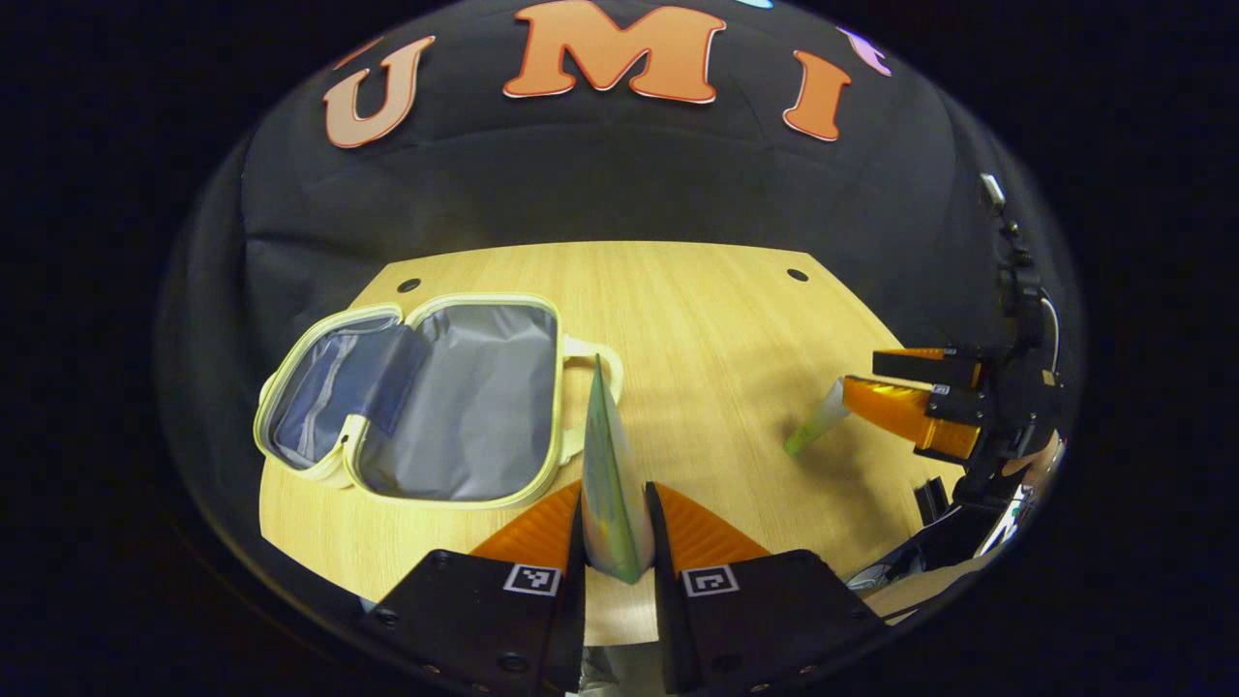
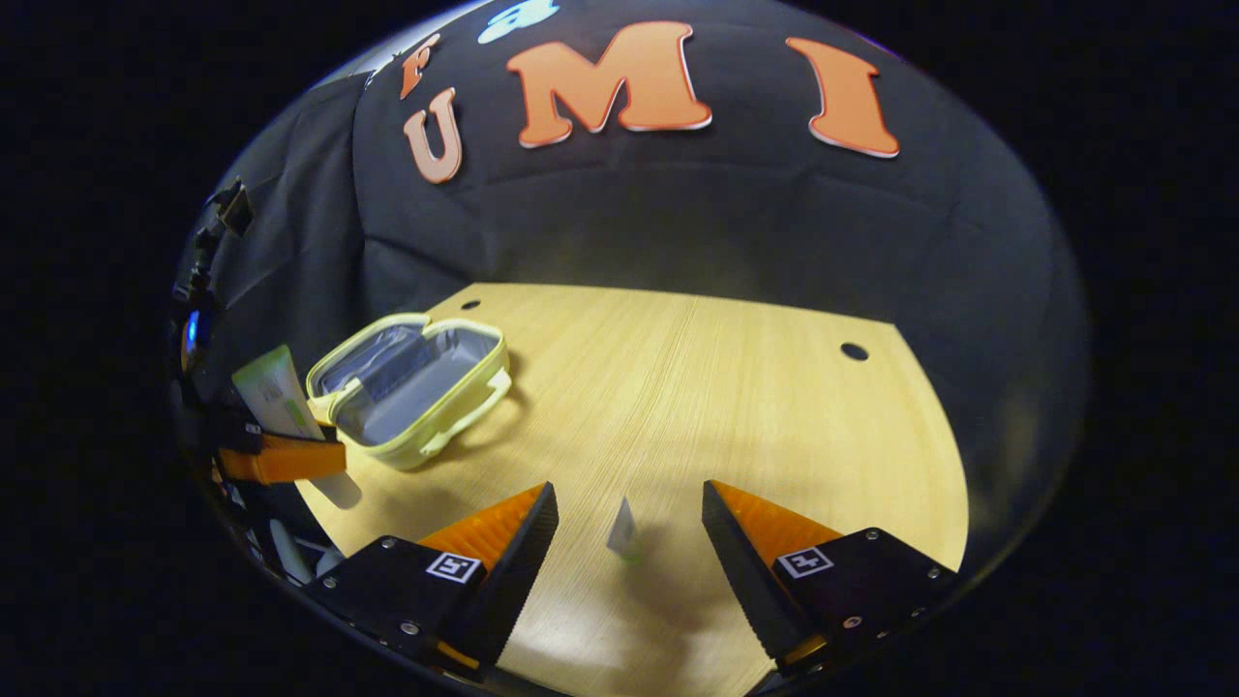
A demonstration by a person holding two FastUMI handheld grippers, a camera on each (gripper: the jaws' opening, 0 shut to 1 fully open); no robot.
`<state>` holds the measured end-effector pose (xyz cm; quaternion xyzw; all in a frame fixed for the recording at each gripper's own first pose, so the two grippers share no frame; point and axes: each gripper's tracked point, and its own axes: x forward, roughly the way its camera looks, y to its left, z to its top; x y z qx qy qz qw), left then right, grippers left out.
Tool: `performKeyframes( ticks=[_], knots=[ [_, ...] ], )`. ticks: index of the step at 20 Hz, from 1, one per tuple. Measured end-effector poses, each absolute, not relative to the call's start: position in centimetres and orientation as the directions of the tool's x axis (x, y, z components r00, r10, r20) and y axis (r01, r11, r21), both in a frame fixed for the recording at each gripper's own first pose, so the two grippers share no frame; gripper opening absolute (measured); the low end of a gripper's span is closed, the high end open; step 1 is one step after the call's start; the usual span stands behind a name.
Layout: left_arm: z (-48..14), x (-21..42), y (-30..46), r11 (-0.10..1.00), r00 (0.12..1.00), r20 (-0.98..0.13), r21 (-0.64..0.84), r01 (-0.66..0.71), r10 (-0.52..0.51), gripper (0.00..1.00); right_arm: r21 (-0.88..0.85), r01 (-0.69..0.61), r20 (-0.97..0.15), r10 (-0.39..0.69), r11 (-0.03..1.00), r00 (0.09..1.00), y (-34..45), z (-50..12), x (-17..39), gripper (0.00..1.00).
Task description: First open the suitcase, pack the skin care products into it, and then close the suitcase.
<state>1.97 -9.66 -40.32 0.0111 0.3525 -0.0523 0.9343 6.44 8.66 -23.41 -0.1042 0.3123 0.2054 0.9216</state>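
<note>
The pale yellow suitcase (image 1: 426, 397) lies open on the wooden table (image 1: 716, 319), its grey lining showing. My left gripper (image 1: 616, 489) is shut on a green-and-white skin care tube (image 1: 605, 455), held upright just right of the suitcase's handle. In the right gripper view that tube (image 2: 271, 387) stands at the far left beside the suitcase (image 2: 416, 387). My right gripper (image 2: 629, 489) is open, with a small tube (image 2: 624, 530) standing on the table between its fingers, apart from both. In the left gripper view the small tube (image 1: 816, 426) sits at the tips of the right gripper (image 1: 861, 376).
Two small round holes (image 1: 797, 275) mark the table's far corners. Black cloth hangs behind and left of the table. Bare wood (image 2: 736, 387) spreads between the suitcase and the right edge.
</note>
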Motion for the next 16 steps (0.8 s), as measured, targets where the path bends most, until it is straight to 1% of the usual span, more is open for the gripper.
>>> performKeyframes(
  ticks=[1,2,4,5,6,7,8,10,11,12,13,14,15,16],
  knots=[
    [-40.6,1.7,-9.1,0.996,0.745,-0.662,-0.020,0.092,-0.082,0.30,-0.056,-0.449,-0.642,0.312,0.892,0.700,8.6,-25.0,6.3,0.94],
    [-40.9,1.5,-8.8,0.996,0.742,-0.666,-0.026,0.083,-0.079,0.31,-0.051,-0.451,-0.665,0.306,0.891,0.681,8.4,-26.2,6.5,0.93],
    [-41.3,1.3,-8.2,0.997,0.737,-0.672,-0.030,0.068,-0.070,0.31,-0.047,-0.458,-0.705,0.295,0.888,0.645,8.1,-28.4,6.5,0.92],
    [-41.6,1.3,-8.0,0.998,0.734,-0.676,-0.028,0.064,-0.066,0.31,-0.052,-0.462,-0.718,0.288,0.885,0.633,8.0,-29.2,6.5,0.87],
    [-41.9,1.3,-7.8,0.998,0.733,-0.678,-0.025,0.061,-0.062,0.31,-0.063,-0.462,-0.728,0.275,0.885,0.628,7.8,-30.0,6.7,0.84],
    [-42.1,1.4,-7.7,0.998,0.732,-0.679,-0.021,0.059,-0.058,0.31,-0.072,-0.464,-0.735,0.268,0.883,0.623,7.7,-30.6,6.9,0.73],
    [-42.3,1.4,-7.5,0.998,0.731,-0.680,-0.019,0.056,-0.055,0.31,-0.075,-0.474,-0.745,0.267,0.878,0.611,7.7,-31.1,6.8,0.60],
    [-42.7,1.5,-7.5,0.999,0.724,-0.688,-0.026,0.042,-0.048,0.31,-0.102,-0.478,-0.763,0.240,0.872,0.600,7.5,-32.2,7.0,0.53],
    [-42.8,1.2,-7.4,0.999,0.717,-0.696,-0.030,0.033,-0.044,0.31,-0.094,-0.473,-0.768,0.239,0.876,0.594,7.6,-32.2,7.3,0.43],
    [-42.4,1.1,-7.3,0.999,0.710,-0.703,-0.036,0.031,-0.047,0.31,-0.062,-0.473,-0.786,0.249,0.879,0.566,7.9,-31.5,6.6,0.32],
    [-42.0,0.8,-7.1,0.999,0.707,-0.706,-0.042,0.026,-0.048,0.31,-0.037,-0.468,-0.791,0.261,0.883,0.553,8.3,-30.4,6.3,0.32],
    [-41.2,0.6,-6.7,0.999,0.703,-0.710,-0.050,0.017,-0.048,0.31,-0.022,-0.469,-0.788,0.273,0.883,0.552,8.7,-29.3,6.2,0.27],
    [-40.4,0.4,-6.4,0.998,0.697,-0.715,-0.061,0.011,-0.051,0.31,-0.009,-0.474,-0.787,0.286,0.881,0.547,9.2,-28.0,6.1,0.32],
    [-39.7,0.2,-6.0,0.997,0.691,-0.720,-0.075,0.006,-0.059,0.31,0.005,-0.477,-0.780,0.302,0.879,0.548,9.8,-26.6,6.0,0.32]
  ],
)
